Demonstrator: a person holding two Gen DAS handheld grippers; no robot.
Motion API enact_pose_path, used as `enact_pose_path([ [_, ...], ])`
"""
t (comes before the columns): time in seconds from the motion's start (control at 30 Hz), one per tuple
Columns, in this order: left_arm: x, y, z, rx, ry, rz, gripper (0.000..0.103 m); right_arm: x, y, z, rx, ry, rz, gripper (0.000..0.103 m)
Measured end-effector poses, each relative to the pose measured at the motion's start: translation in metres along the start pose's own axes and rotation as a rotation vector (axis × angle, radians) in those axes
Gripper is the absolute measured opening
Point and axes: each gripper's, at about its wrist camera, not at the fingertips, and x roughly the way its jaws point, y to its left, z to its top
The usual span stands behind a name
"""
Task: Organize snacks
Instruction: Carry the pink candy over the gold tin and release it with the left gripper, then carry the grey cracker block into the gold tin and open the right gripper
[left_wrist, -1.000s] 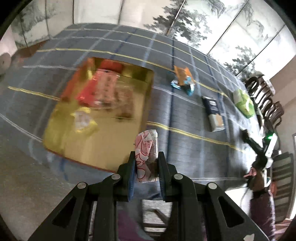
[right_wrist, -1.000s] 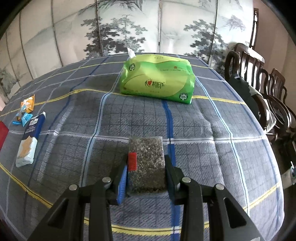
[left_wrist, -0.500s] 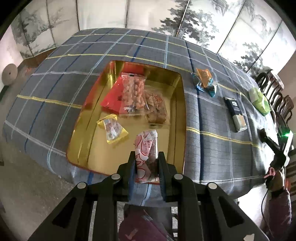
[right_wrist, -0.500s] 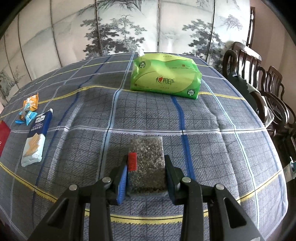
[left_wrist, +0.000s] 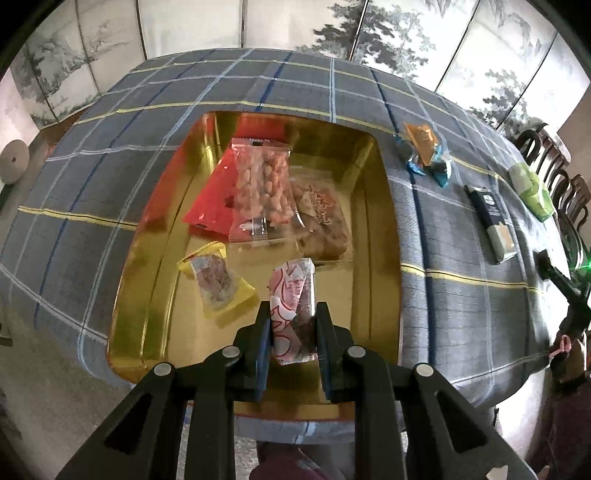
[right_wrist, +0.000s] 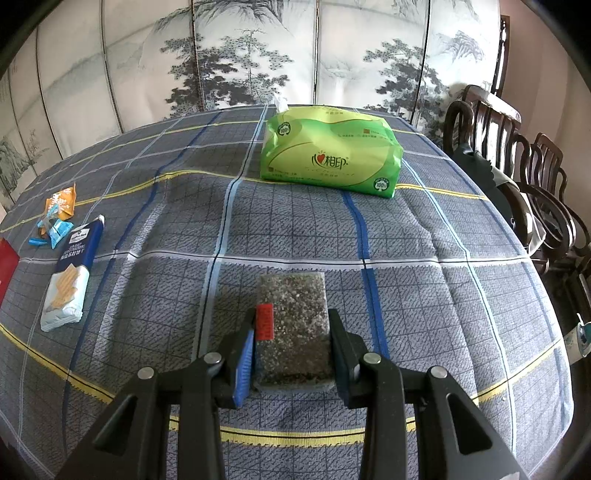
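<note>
Between the fingers of the left gripper (left_wrist: 291, 332) a pink-and-white snack packet (left_wrist: 293, 295) stands clenched upright, hanging over the near part of the gold tray (left_wrist: 384, 236); it is held by its lower half, probably so that it can be let go straight down onto the bare gold floor below. Just beyond it in the tray lie a yellow-edged packet (left_wrist: 218, 284), then a clear bag of peanuts (left_wrist: 264, 192) resting on a red packet (left_wrist: 212, 195), with a bag of brown biscuits (left_wrist: 321, 218) alongside, so the tray reads as the collecting place. Farther off on the checked cloth of the desk (left_wrist: 461, 314), the orange and blue sweets (left_wrist: 426, 151) and a dark blue cracker pack (left_wrist: 491, 221) remain loose, apparently waiting their turn

Nearest in the right view, the right gripper (right_wrist: 291, 343) grips a speckled grey-brown block (right_wrist: 293, 325) by its sides, low over the cloth; whether it rests on it I cannot tell. Beyond sits a green tissue pack (right_wrist: 332, 155), likely no snack
</note>
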Motion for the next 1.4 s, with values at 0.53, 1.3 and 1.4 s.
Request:
enact_pose_path([
  [0.53,-0.040,0.000,-0.029,0.006,-0.157,0.091,0.070,-0.008,0.005,-0.003,-0.013,0.010,0.003,0.035],
  [1.3,-0.068,-0.009,-0.090,0.055,-0.184,0.094,0.070,-0.096,0.208,0.011,-0.205,-0.050,0.429,0.035],
  [1.4,-0.069,-0.004,-0.092,0.055,-0.194,0.121,0.070,-0.106,0.250,0.017,-0.248,-0.048,0.510,0.035],
])
